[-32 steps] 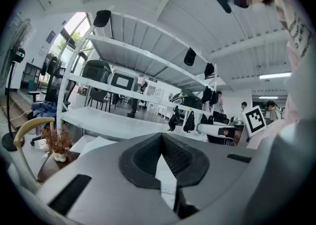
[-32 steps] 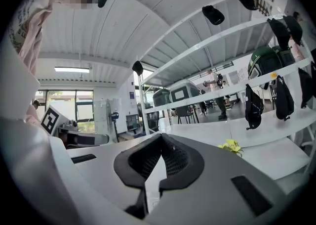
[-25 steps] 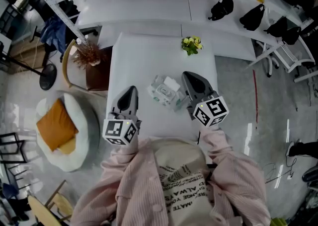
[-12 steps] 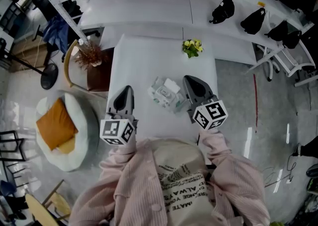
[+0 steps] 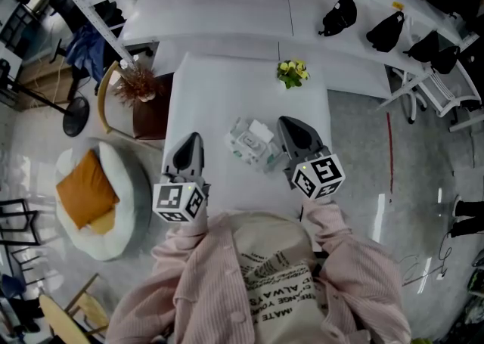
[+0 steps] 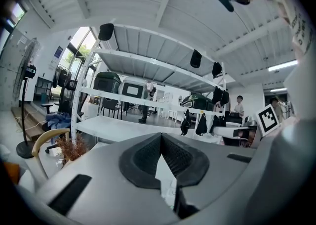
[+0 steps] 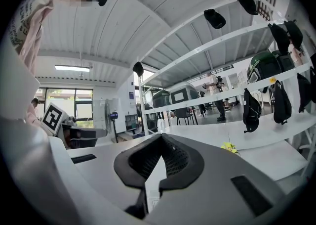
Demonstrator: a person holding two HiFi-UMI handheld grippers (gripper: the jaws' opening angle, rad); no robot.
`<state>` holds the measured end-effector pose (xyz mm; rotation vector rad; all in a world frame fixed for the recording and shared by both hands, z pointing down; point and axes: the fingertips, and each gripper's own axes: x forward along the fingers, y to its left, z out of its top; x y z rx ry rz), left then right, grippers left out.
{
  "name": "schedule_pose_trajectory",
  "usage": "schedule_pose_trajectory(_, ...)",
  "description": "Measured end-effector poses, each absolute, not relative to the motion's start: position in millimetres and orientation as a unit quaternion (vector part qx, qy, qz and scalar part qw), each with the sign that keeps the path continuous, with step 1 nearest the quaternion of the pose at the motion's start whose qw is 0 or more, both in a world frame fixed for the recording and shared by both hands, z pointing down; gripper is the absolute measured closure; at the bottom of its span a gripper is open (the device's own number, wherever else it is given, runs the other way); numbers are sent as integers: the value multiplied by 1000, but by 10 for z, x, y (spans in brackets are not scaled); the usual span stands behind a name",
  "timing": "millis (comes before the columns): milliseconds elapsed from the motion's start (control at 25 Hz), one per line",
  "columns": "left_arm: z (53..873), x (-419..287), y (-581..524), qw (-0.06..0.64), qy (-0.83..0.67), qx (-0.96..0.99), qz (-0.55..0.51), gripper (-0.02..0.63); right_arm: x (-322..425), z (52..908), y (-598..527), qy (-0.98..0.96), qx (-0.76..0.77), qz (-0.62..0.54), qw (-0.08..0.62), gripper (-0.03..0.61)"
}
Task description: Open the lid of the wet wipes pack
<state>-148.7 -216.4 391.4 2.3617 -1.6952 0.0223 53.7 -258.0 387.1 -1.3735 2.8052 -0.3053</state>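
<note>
A white table stands in front of long white shelving in a bright workshop room, and it carries only a small bunch of yellow flowers at its far side and the wet wipes pack near its middle. The pack lies flat, slightly turned, with its white lid toward the far right end; I cannot tell whether this lid is lifted. The right gripper is held level just beside the pack's right end, probably so that its tip is near the lid edge. Its jaws are closed together with nothing between them. The left gripper hovers apart from the pack on the left, its jaws also closed and empty, likely waiting to steady the pack.
</note>
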Motion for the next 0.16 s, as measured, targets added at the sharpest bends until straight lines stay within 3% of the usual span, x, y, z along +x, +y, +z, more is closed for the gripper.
schedule_pose_trajectory(160, 3929, -1503, -2150, 120, -581, 805, 9, 615, 532, 3890, -2573, 894, -437, -100, -2, 579)
